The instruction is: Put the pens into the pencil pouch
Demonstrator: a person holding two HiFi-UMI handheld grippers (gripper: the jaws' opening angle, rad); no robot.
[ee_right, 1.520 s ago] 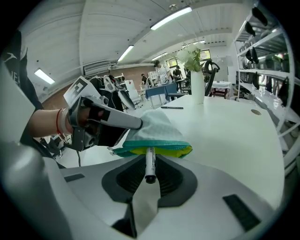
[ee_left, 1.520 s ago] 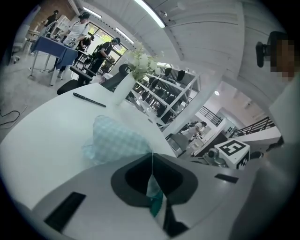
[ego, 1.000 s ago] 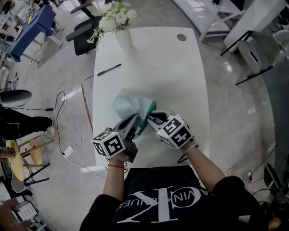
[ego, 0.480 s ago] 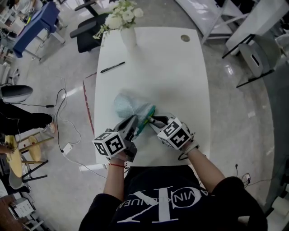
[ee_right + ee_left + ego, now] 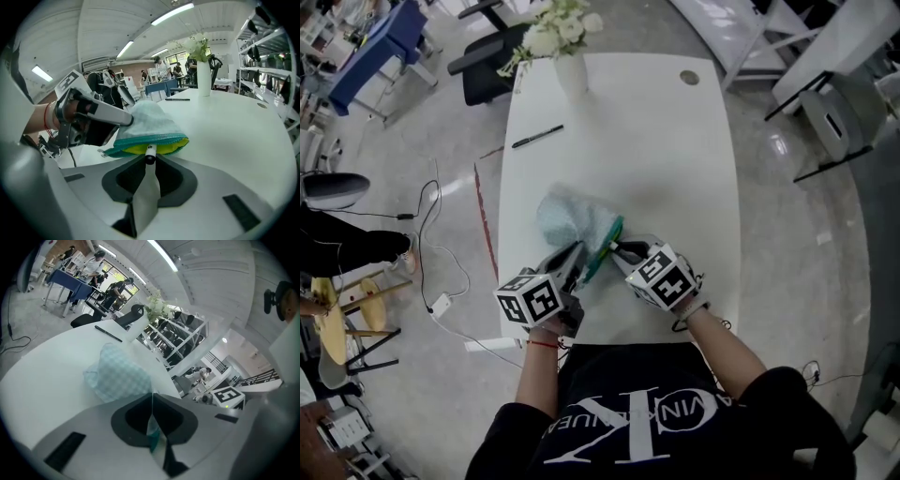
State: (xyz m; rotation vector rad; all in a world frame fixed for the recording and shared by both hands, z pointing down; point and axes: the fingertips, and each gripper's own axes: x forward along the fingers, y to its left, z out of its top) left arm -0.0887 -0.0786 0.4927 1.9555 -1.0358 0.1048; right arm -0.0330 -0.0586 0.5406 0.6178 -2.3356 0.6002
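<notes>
A white worktop point(image 5: 675, 169) in an open office carries a vase point(image 5: 572, 75) at its far end and a checked pouch point(image 5: 567, 217) near the front edge. The left gripper point(image 5: 577, 251) has its fingers clamped on the pouch's teal rim. The right gripper point(image 5: 614, 248) has just been closing its fingers, and they pinch a pen point(image 5: 149, 153). The pen's long axis runs along the fingers and points into the yellow-lined mouth, seemingly not yet inside. A second pen point(image 5: 537, 137) lies near the vase, so most of the task looks undone.

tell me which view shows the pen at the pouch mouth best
The right gripper view: that pen's end sits at the pouch's open, yellow-lined mouth. The head view shows it too small to make out; the left gripper view shows only the pouch's outside.
</notes>
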